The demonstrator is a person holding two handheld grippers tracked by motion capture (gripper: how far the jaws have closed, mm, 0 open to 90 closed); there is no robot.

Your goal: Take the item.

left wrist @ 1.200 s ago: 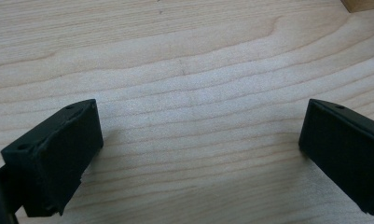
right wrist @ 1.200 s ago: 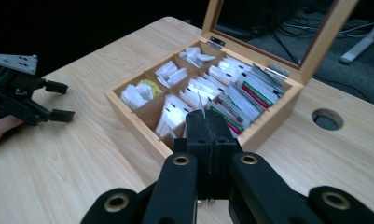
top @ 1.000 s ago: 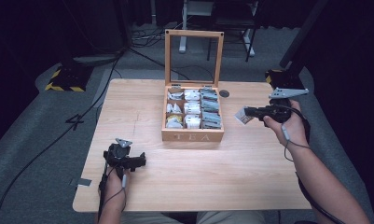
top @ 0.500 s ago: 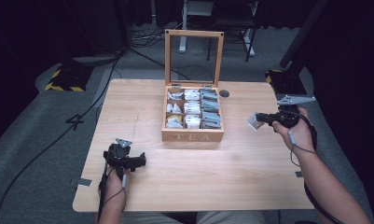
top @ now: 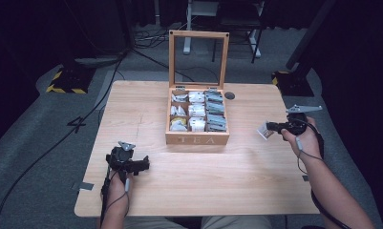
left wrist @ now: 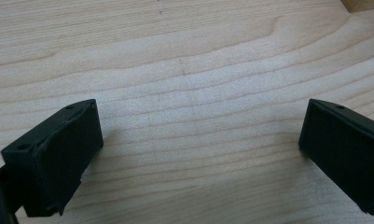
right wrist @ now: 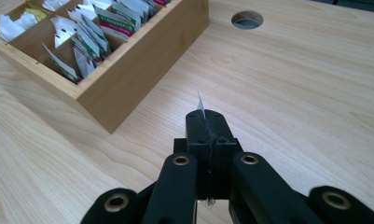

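R gripper [top: 274, 128] clamped on a tea sachet [top: 263, 130], held just over the table [top: 256, 191] to the right of the box [top: 197, 138]; step looks like setting it down; next: lower, release. L gripper [left wrist: 194, 154] wide open, nothing between, parked front-left. Box front reads "TEA"; sachet print unreadable.

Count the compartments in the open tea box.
6 compartments in the tea box, a grid of three columns by two rows: left, middle and right at the back by the lid, and the same three at the front. All hold sachets.
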